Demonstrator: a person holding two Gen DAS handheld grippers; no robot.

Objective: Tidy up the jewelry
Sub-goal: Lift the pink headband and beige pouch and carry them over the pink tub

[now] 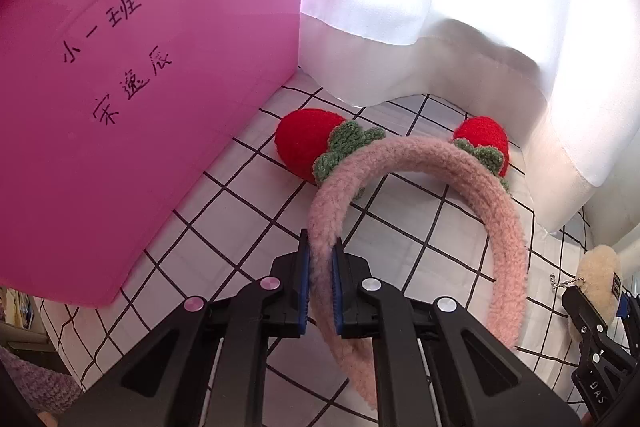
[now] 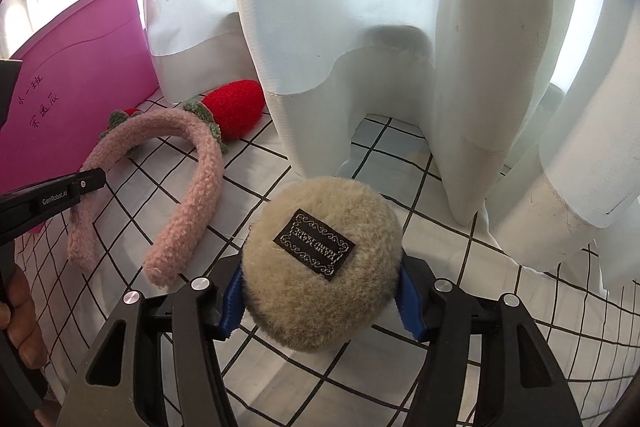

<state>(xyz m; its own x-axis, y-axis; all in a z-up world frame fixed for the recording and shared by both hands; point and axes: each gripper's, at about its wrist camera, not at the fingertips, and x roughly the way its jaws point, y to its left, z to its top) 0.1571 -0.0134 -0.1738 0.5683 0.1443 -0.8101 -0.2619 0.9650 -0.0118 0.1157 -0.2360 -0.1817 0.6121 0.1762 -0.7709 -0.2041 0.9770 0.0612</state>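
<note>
A fluffy pink headband point(image 1: 500, 195) with two red knitted strawberries point(image 1: 304, 139) lies on the checked white cloth point(image 1: 248, 211). My left gripper point(image 1: 321, 247) is shut on one end of the band, its blue pads pressing the fleece from both sides. In the right wrist view the same headband point(image 2: 200, 179) shows at the left, with the left gripper point(image 2: 92, 183) at its end. My right gripper point(image 2: 320, 291) is shut on a round beige fluffy puff point(image 2: 280, 267) with a black label. The puff point(image 1: 598, 275), with a ball chain, also shows at the left wrist view's right edge.
A large pink plastic box point(image 1: 140, 107) with handwritten characters stands at the left, close to the strawberries. White curtains point(image 2: 360, 27) hang down onto the cloth behind everything. A person's hand point(image 2: 20, 319) holds the left gripper's handle.
</note>
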